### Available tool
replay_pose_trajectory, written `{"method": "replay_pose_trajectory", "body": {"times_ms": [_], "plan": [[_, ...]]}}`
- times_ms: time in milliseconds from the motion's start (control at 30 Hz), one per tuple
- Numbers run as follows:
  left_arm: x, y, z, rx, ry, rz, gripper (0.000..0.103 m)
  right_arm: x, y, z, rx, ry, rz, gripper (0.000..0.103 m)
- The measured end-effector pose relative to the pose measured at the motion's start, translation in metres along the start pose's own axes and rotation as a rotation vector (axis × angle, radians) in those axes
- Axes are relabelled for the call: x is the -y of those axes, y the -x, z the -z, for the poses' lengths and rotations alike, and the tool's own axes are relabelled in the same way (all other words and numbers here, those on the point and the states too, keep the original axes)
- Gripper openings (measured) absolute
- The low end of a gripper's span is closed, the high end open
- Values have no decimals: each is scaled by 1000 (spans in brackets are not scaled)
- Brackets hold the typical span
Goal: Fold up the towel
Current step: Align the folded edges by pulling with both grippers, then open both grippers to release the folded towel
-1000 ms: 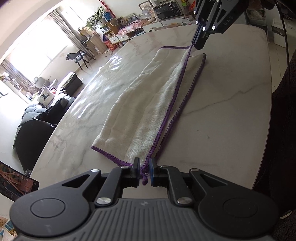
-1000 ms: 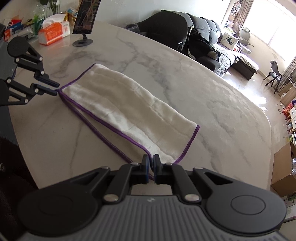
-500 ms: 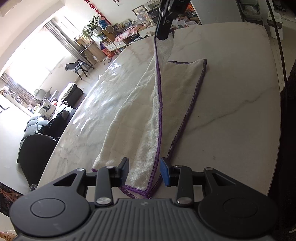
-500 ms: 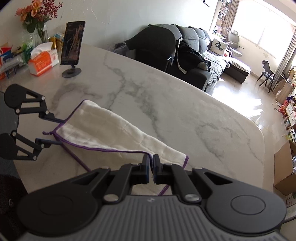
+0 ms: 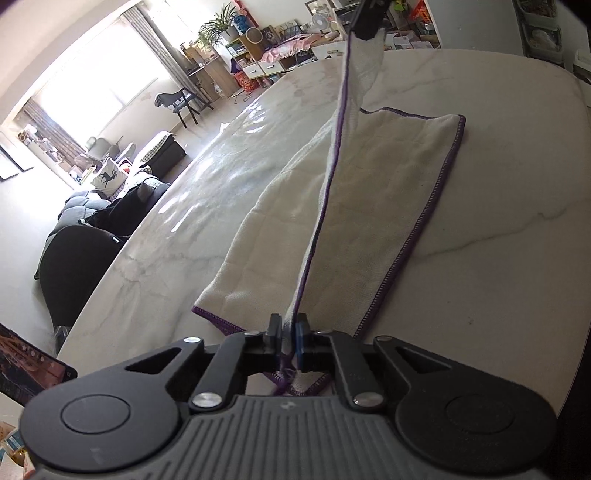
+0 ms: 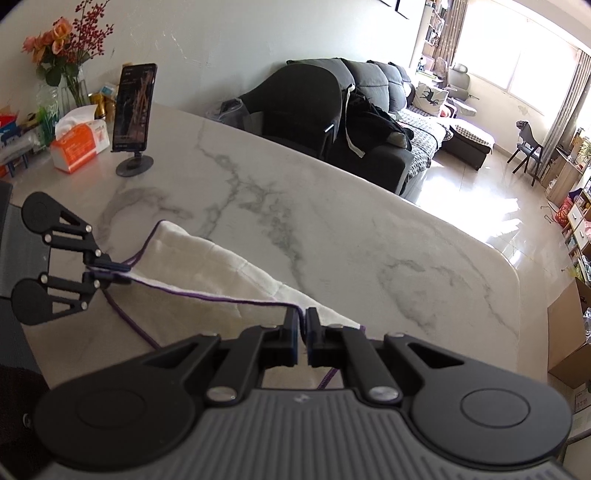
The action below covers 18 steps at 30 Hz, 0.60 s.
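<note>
Left wrist view: right gripper [image 5: 365,31] cropped.

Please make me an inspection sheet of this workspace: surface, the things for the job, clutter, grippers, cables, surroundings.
Surface: white marble table, glossy.
Job's things: white towel with purple hem, folded lengthwise, top edge lifted taut.
Clutter: phone on stand, tissue box, flowers at the table's far end.
Grippers: left gripper and right gripper both shut on the towel's hem.
Cables: nothing seen.
Surroundings: dark sofa, chair, bright window.
</note>
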State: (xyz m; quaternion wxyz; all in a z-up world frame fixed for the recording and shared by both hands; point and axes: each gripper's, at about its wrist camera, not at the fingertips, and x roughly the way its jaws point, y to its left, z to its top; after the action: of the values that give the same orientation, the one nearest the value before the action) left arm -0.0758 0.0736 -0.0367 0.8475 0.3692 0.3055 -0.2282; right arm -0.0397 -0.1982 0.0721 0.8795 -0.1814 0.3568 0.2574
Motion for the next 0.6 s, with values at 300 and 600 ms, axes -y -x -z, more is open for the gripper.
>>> {"method": "replay_pose_trajectory", "body": {"times_ms": [300,600], "plan": [[7,17,4,1,-82,-5,4,-18,-14,39,-95,72,-34,5],[16,21,6,-15,-110,21,4,-21,-19,55,-134,81,-45,6]]}}
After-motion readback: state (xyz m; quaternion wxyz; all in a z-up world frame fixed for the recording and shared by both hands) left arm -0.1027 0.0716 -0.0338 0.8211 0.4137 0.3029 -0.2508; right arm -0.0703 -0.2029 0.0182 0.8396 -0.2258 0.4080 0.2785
